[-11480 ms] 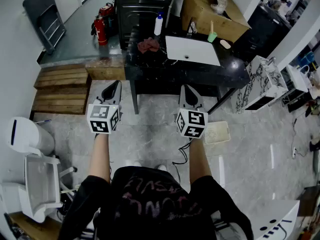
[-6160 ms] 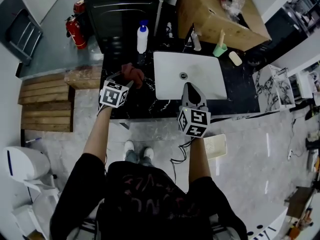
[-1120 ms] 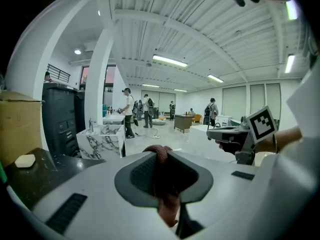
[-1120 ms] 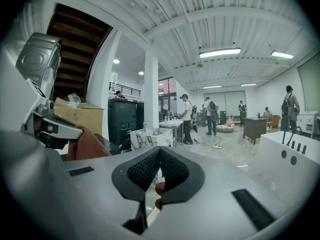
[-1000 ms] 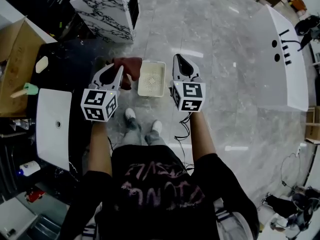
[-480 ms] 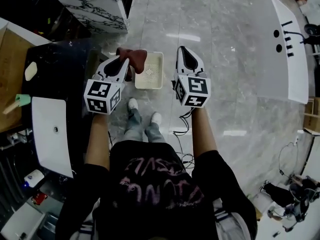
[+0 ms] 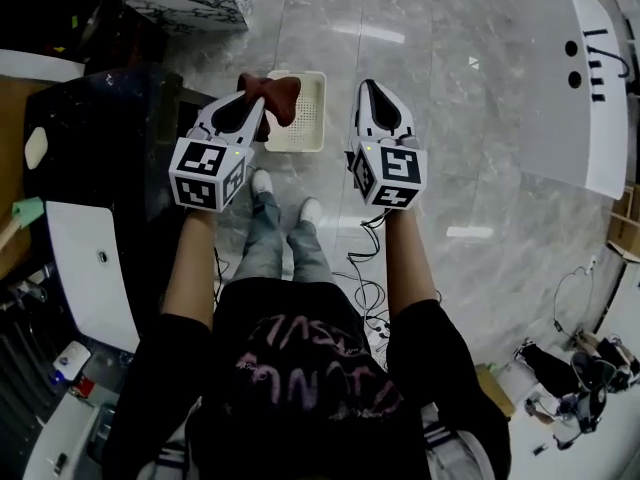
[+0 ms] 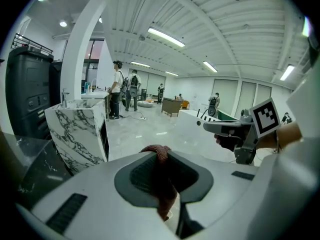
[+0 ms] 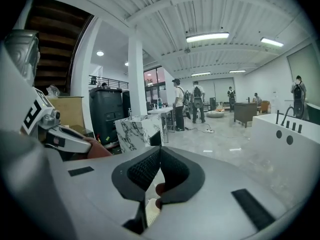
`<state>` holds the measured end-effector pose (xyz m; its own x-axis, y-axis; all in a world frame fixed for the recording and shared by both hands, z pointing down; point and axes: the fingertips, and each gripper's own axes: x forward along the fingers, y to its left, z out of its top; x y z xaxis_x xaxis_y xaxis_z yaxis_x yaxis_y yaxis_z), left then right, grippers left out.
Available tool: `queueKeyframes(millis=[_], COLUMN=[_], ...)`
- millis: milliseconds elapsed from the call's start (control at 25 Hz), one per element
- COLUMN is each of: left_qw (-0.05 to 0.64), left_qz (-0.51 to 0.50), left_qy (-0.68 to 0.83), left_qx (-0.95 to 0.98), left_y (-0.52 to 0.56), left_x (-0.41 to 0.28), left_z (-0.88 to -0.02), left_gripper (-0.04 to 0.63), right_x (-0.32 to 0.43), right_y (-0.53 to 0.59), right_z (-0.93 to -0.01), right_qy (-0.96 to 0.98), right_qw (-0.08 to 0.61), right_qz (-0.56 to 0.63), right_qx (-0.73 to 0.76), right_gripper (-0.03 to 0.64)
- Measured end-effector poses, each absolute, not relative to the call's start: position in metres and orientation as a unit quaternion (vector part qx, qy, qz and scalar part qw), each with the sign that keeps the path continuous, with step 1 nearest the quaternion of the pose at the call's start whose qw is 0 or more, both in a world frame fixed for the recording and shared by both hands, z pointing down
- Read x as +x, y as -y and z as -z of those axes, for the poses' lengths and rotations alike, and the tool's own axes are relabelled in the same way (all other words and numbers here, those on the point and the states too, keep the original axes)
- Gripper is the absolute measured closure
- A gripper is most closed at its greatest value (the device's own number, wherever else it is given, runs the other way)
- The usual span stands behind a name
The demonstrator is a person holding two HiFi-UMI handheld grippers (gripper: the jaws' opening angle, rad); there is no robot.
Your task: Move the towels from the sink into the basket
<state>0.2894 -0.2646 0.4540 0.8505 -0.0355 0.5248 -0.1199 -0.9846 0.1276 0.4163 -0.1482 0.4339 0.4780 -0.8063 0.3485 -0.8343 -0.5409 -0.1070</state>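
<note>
Left claw (image 7: 248, 106) pinches rust-red knitted towel (image 7: 272, 92) above white perforated plastic basket (image 7: 305, 123), at its left rim, long axis hanging downward; right claw (image 7: 372, 90), pressed together and empty, right of the basket.

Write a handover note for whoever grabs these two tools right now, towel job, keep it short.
Left tool: shut on the red-brown towel, held above the basket's left edge.
Right tool: shut, empty, right of the basket.
Done: towel brought to the basket.
Left to do: lower it in and release; no other towel shows in the sink.
</note>
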Motion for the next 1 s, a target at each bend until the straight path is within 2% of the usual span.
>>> queueKeyframes(millis=[640,1000], left_qw=[0.108,0.101], left_qz=[-0.321,-0.331], left_qy=[0.038,0.031], left_qx=[0.94,0.938], left_y=[0.264,0.276], left_x=[0.313,0.318], left_z=[-0.602,-0.712], left_gripper=[0.537,0.537], right_x=[0.44,0.435], right_y=[0.133,0.149], right_z=[-0.568,-0.682], right_qy=[0.472,0.489], right_qw=[0.051,0.068], right_qz=[-0.232,-0.239], right_qx=[0.849,0.836], right_gripper=[0.601,0.601])
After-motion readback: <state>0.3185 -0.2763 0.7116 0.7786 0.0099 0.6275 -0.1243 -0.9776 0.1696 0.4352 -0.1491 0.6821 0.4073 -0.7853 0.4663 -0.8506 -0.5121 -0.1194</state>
